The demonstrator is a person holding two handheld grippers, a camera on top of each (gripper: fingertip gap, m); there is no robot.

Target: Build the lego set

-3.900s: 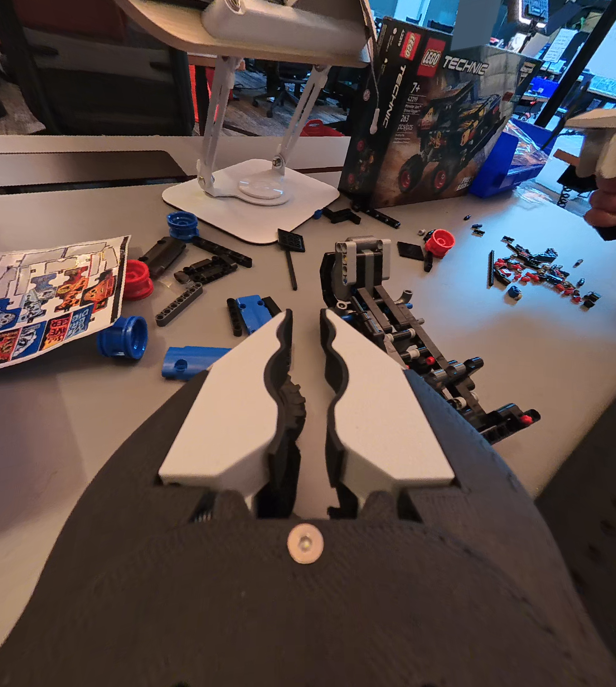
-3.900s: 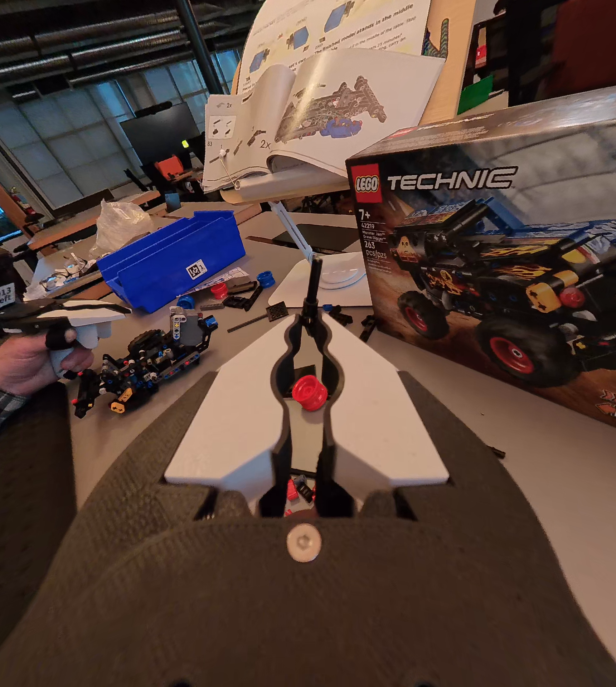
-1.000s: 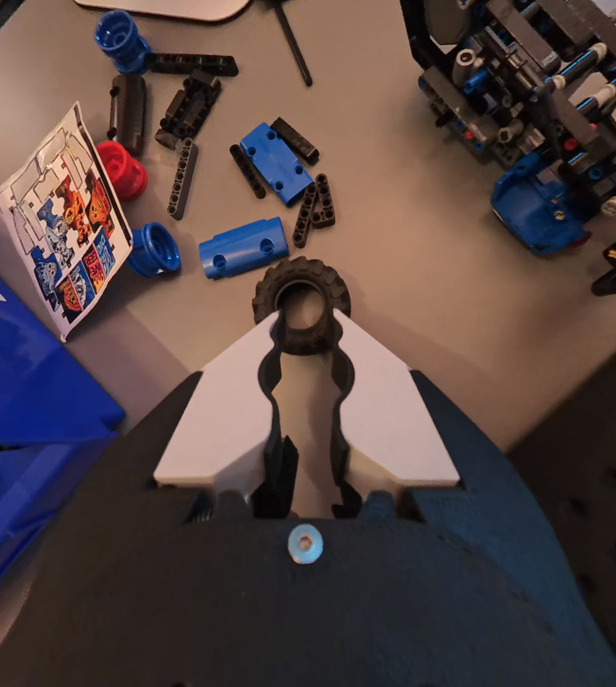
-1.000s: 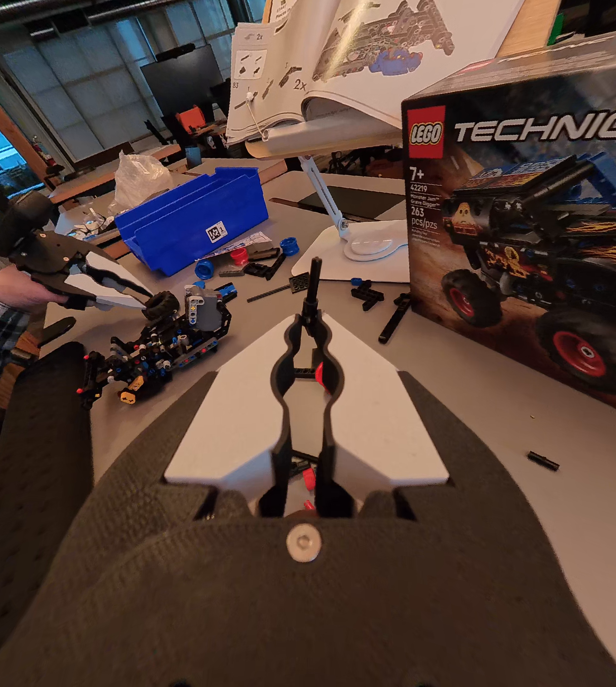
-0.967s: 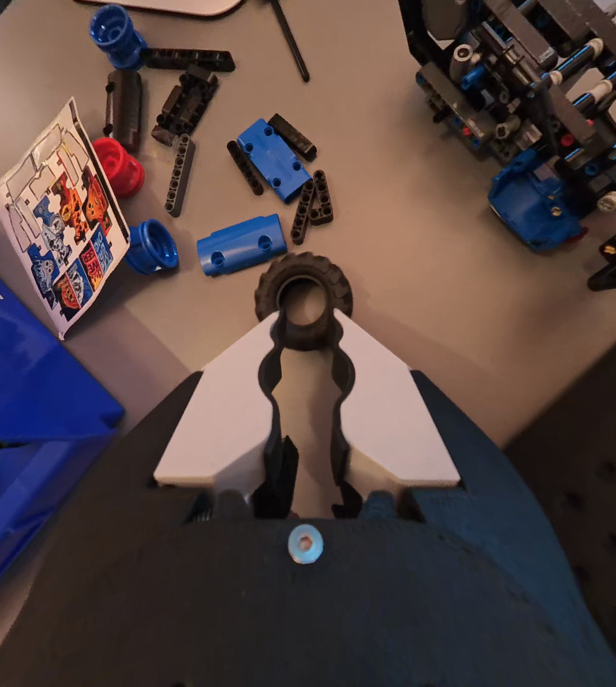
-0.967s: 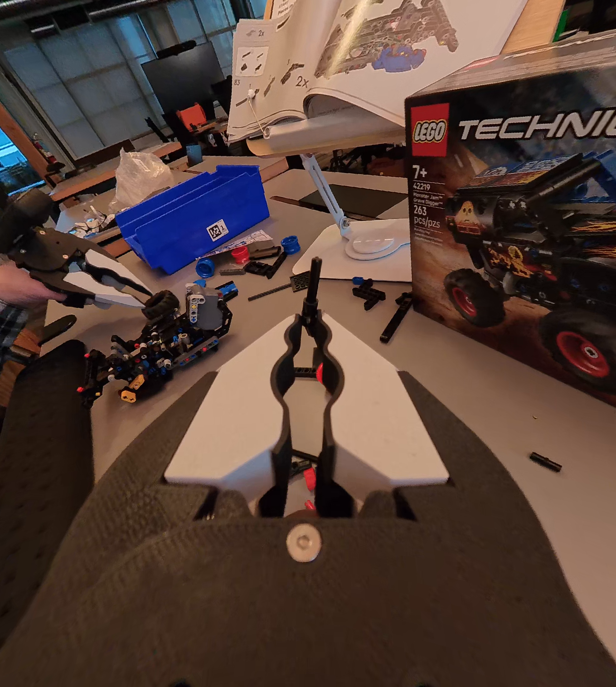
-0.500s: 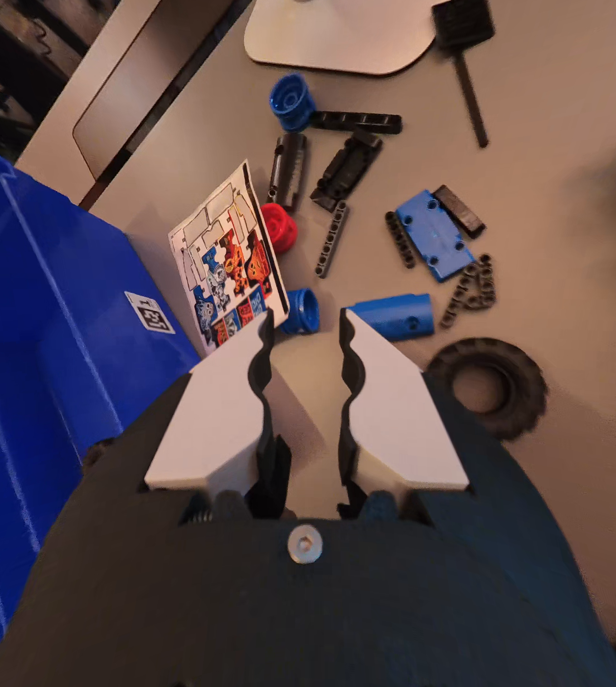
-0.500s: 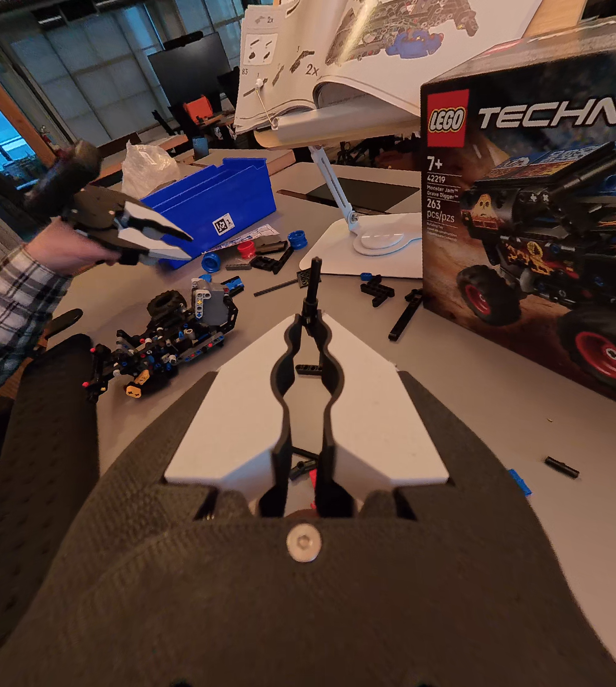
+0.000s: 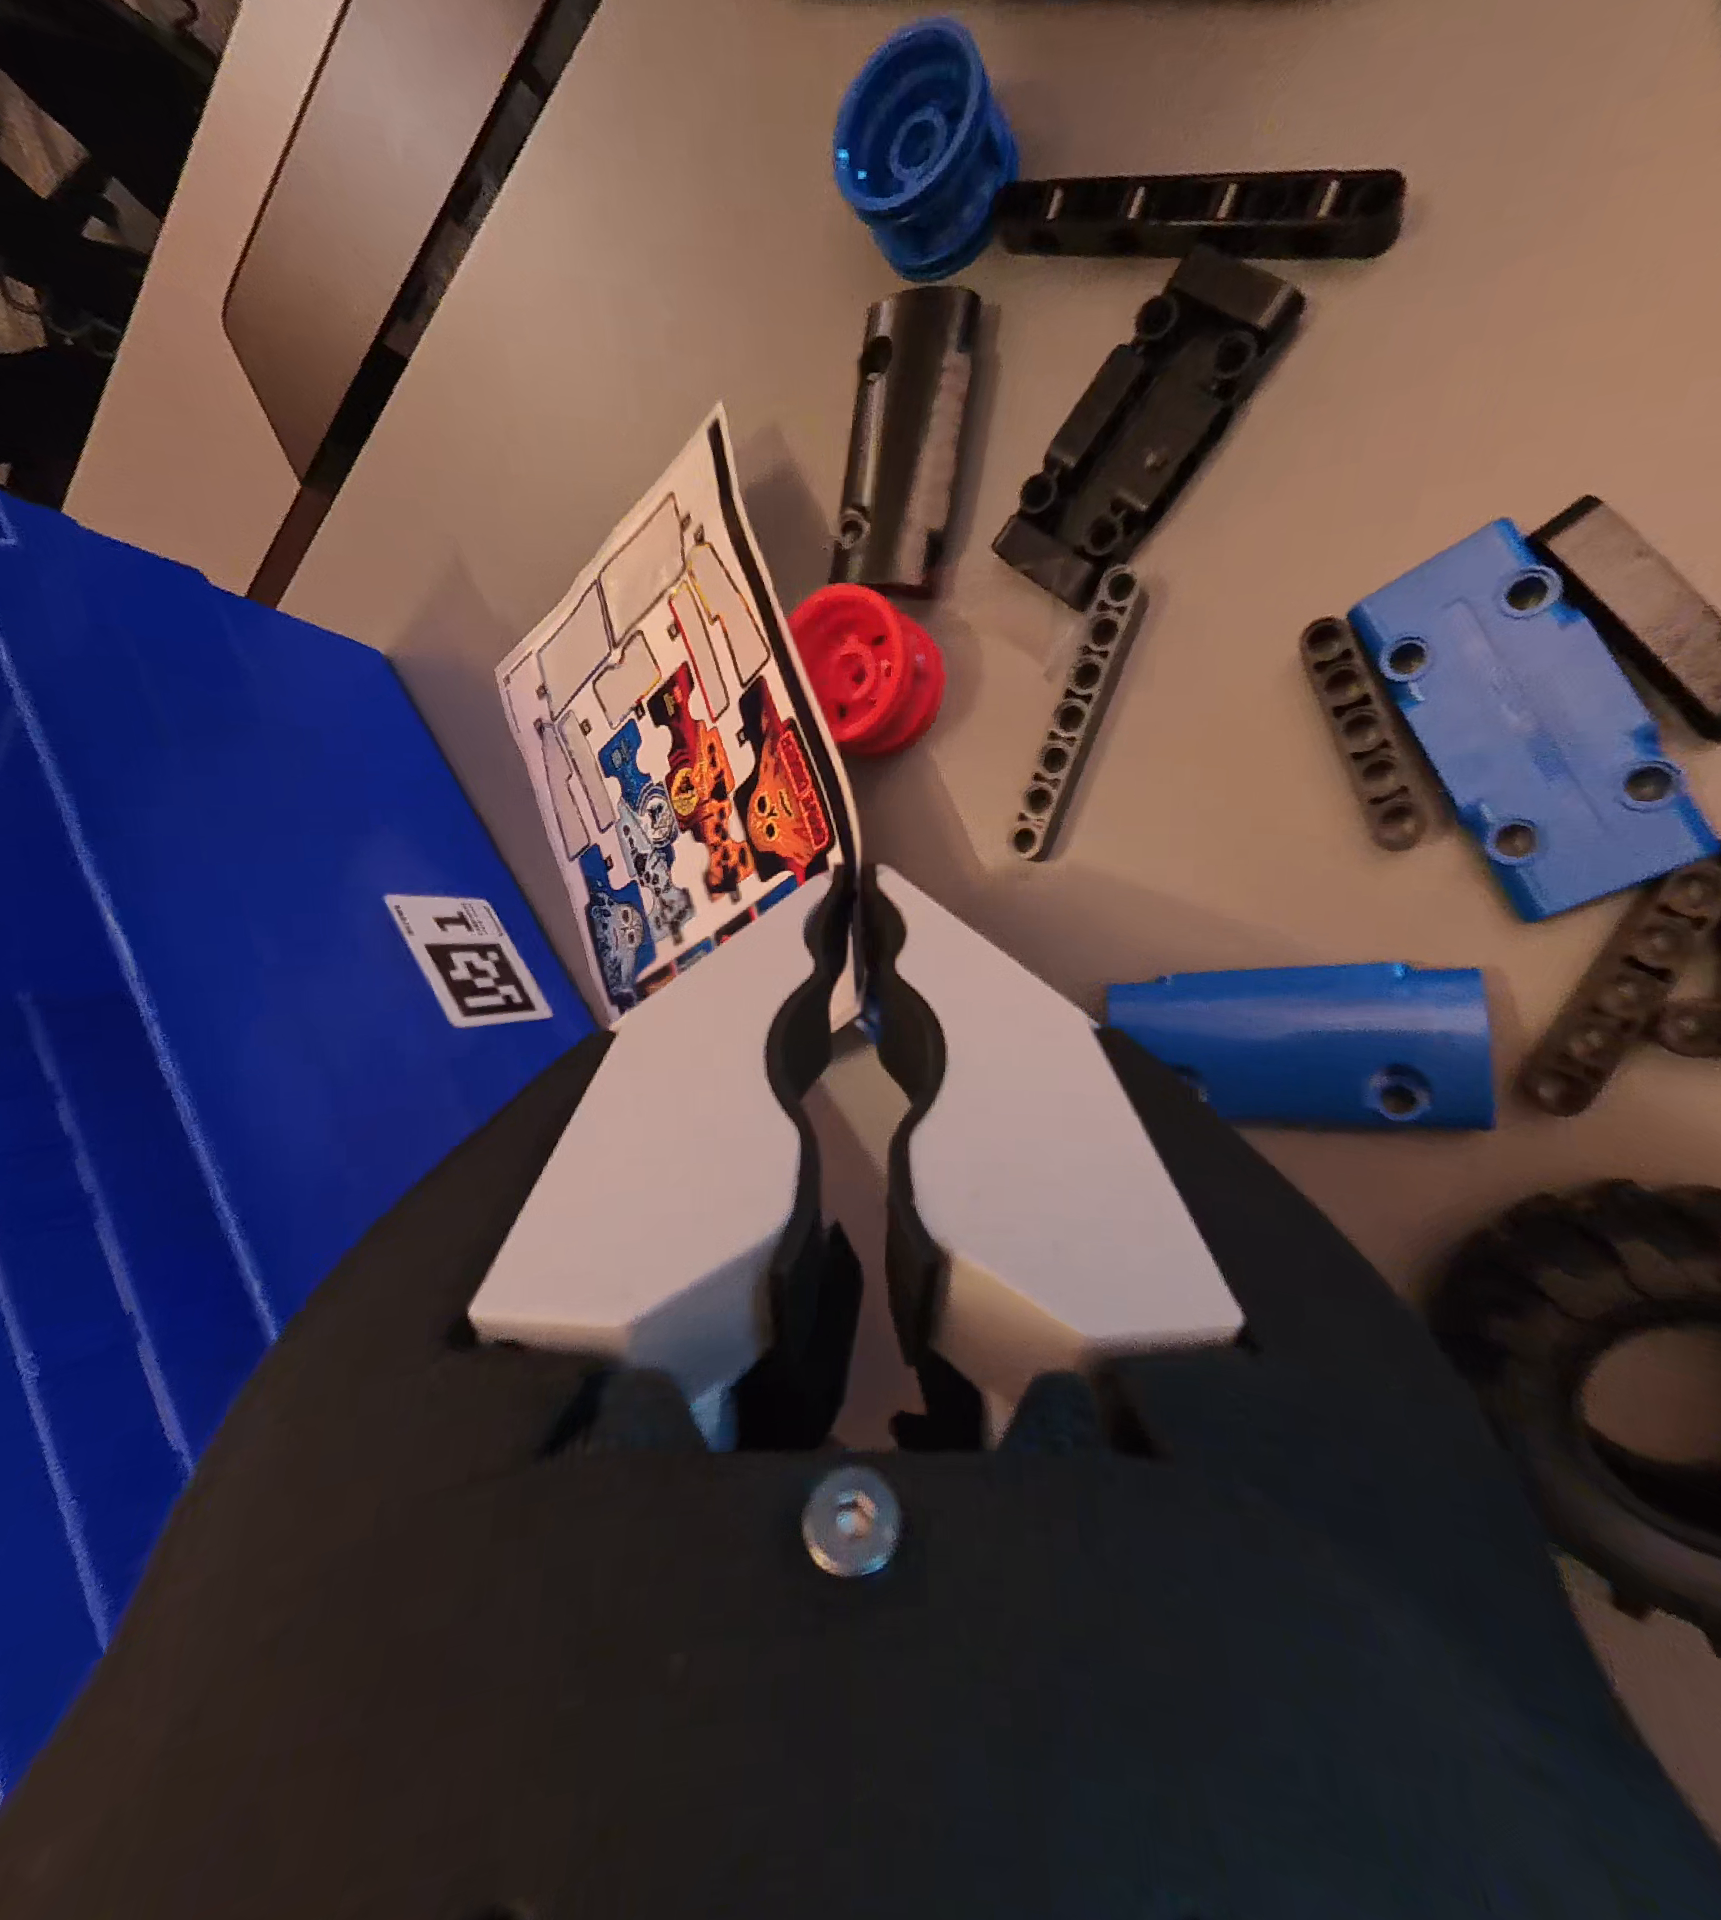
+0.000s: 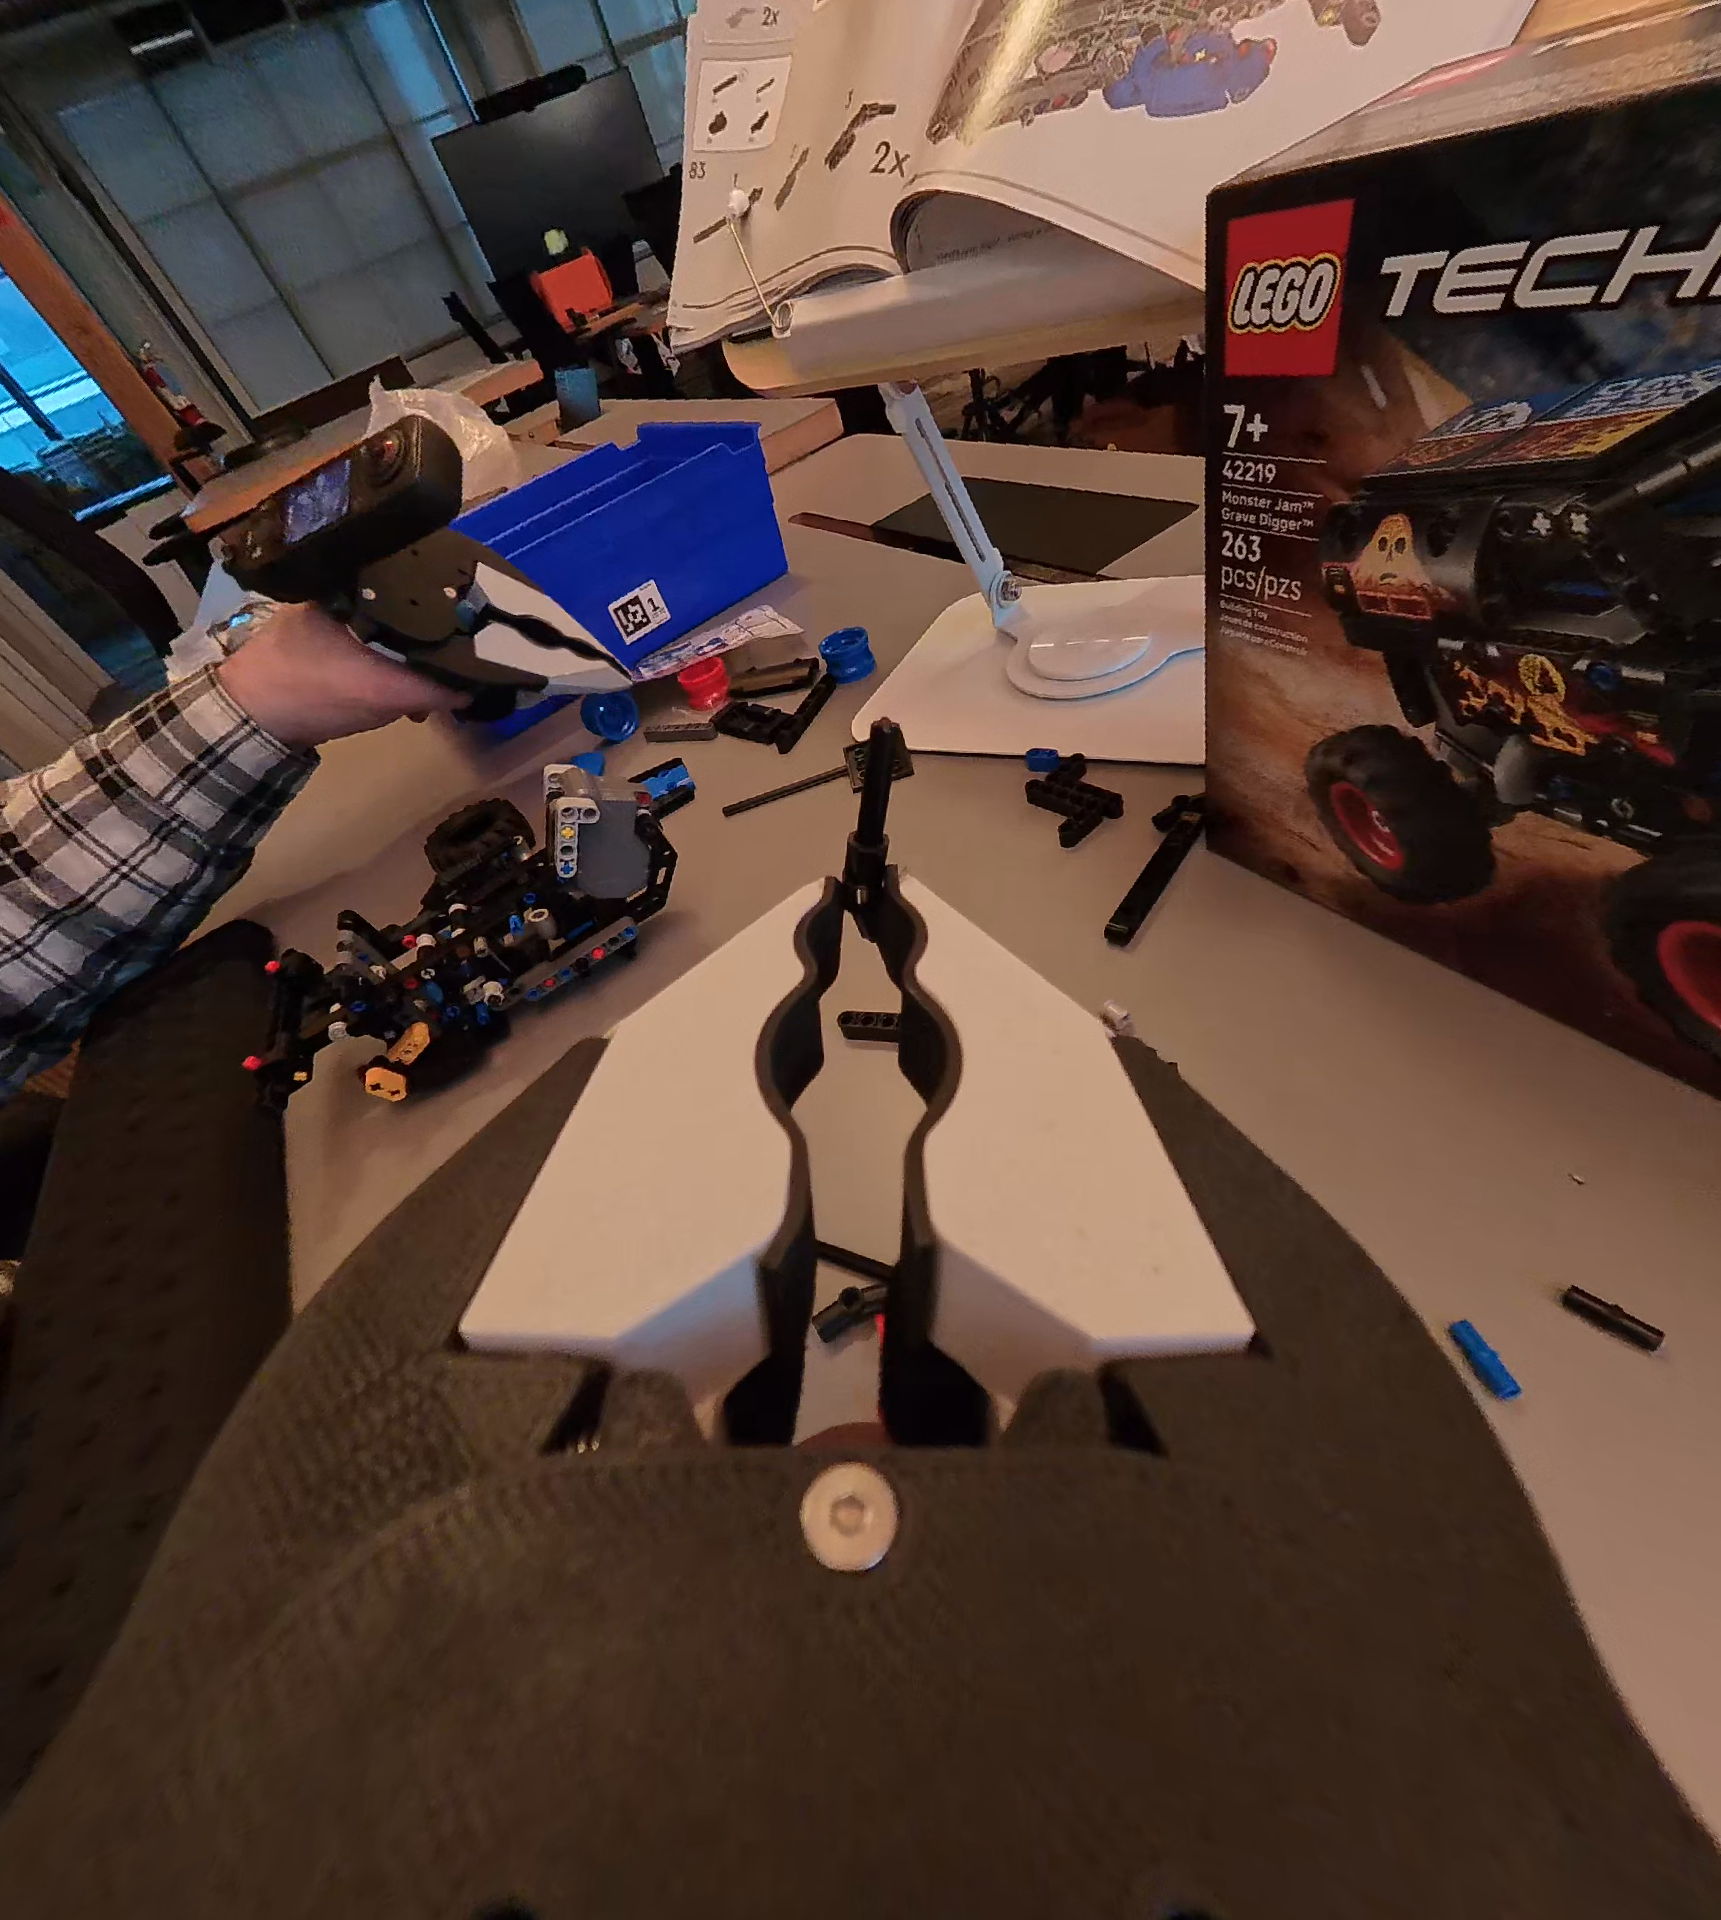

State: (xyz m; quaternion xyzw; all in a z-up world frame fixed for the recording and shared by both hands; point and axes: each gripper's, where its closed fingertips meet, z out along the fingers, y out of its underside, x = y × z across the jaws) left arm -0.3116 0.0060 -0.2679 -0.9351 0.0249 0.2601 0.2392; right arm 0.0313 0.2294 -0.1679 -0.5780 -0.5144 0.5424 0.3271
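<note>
The left gripper (image 9: 854, 906) pinches the thin, floppy paper sticker sheet (image 9: 674, 727) by its near corner, while the right gripper (image 10: 864, 902) clamps a stiff black plastic axle (image 10: 875, 795).

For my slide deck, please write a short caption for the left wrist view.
Left gripper closed over the sticker sheet's corner, among loose wheel hubs, beams and a black tyre.

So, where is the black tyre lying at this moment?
In the left wrist view the black tyre lies flat on the table at the lower right, beside the left gripper, just below the long blue panel.
</note>
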